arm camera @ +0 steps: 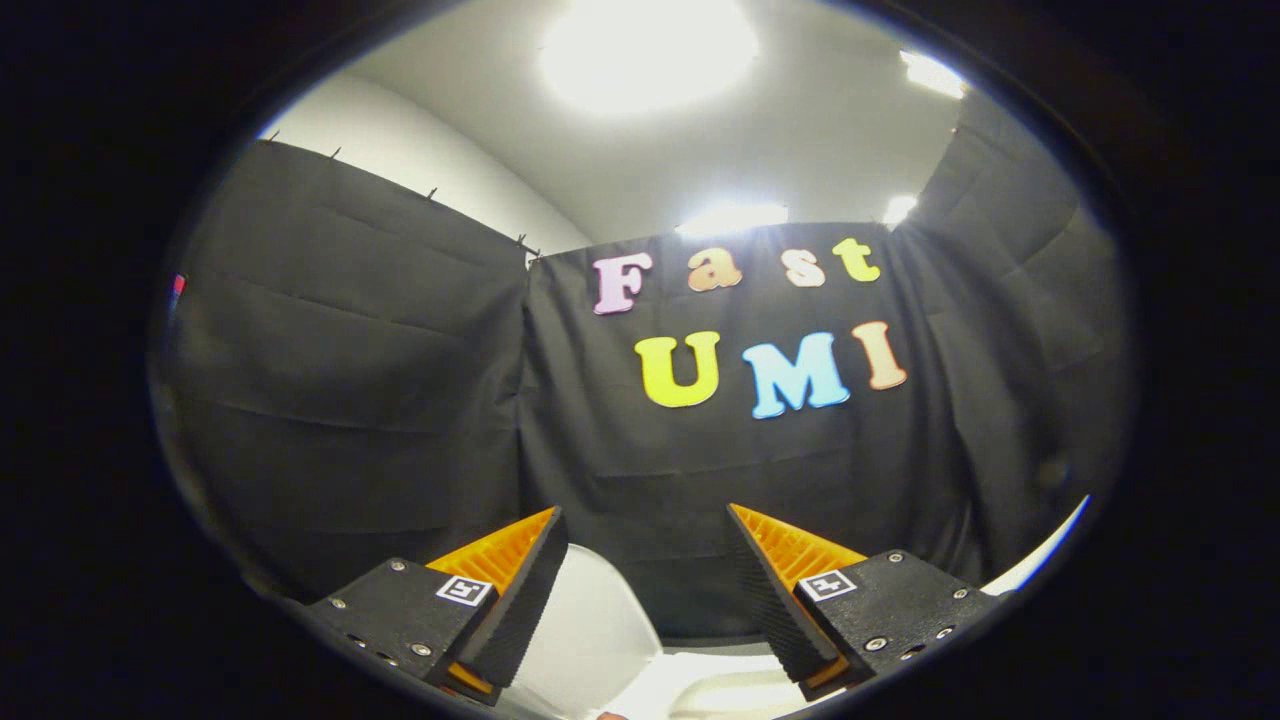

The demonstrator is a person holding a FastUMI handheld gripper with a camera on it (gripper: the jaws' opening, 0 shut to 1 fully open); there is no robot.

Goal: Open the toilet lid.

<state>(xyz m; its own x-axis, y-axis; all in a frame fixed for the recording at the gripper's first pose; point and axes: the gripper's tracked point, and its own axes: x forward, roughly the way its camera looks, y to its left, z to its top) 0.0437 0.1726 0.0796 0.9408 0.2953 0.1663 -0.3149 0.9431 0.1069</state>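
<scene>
Gripper (645, 520) held level, its two fingers (520, 590) spread wide apart, nothing clamped between them

White toilet lid (590, 620) (glossy), black booth wall (350, 400), white ceiling (800, 130).

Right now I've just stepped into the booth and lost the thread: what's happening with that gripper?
A person is holding the two-finger gripper over a white, smooth toilet. Its fingers are spread open, pressing on nothing. The white rounded toilet lid rises between them, nearer the left finger, looking partly raised. Black cloth walls hang beyond.
</scene>
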